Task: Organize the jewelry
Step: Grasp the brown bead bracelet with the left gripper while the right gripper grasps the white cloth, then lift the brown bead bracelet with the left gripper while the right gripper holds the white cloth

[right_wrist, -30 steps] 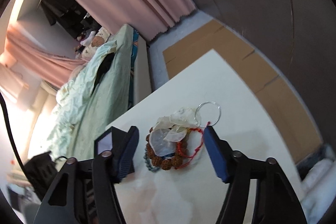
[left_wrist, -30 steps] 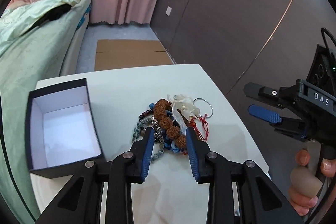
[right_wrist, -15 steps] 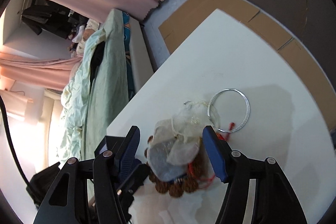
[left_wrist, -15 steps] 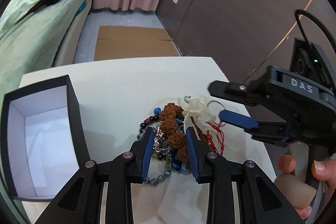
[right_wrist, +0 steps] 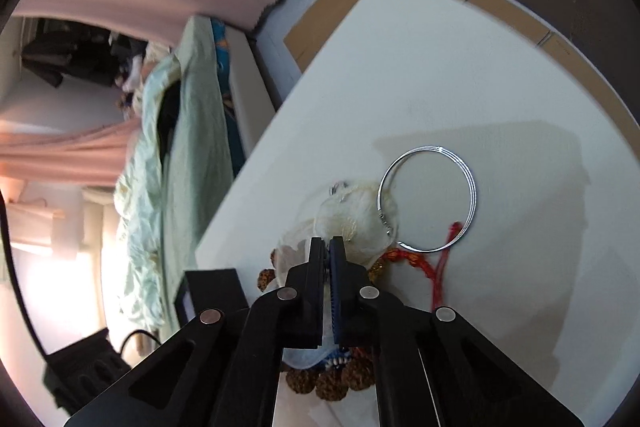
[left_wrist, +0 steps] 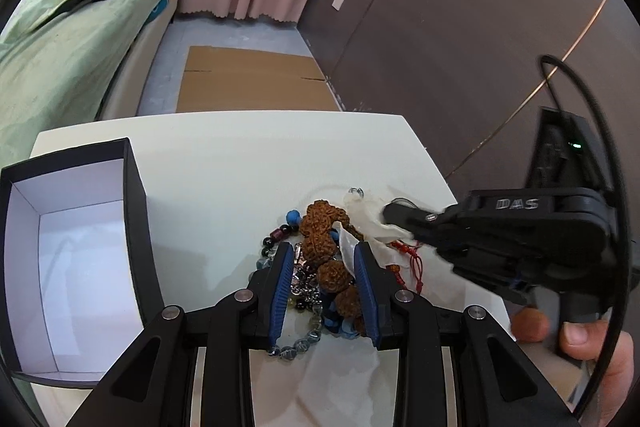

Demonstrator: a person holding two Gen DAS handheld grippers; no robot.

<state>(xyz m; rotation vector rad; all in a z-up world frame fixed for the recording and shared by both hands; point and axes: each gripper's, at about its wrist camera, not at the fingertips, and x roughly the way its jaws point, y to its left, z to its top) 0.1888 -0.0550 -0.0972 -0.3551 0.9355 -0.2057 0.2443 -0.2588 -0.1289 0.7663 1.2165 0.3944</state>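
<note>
on the white worktop (left_wrist: 224, 163) your open black box (left_wrist: 136, 211) holds nothing yet, so sorting has barely begun. the jewelry pile (left_wrist: 320, 267) sits between the part-open jaws of your left gripper (left_wrist: 323, 291). your right gripper (right_wrist: 326, 247) has just pinched shut on the sheer pouch (right_wrist: 360, 211).

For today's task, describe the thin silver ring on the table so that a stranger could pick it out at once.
Start at the white table and find the tangled jewelry pile near its front. At the pile's edge, beside the sheer white pouch, lies the silver wire hoop. It alone is a bare, open metal circle, lying flat, with a red cord crossing its rim.
</note>
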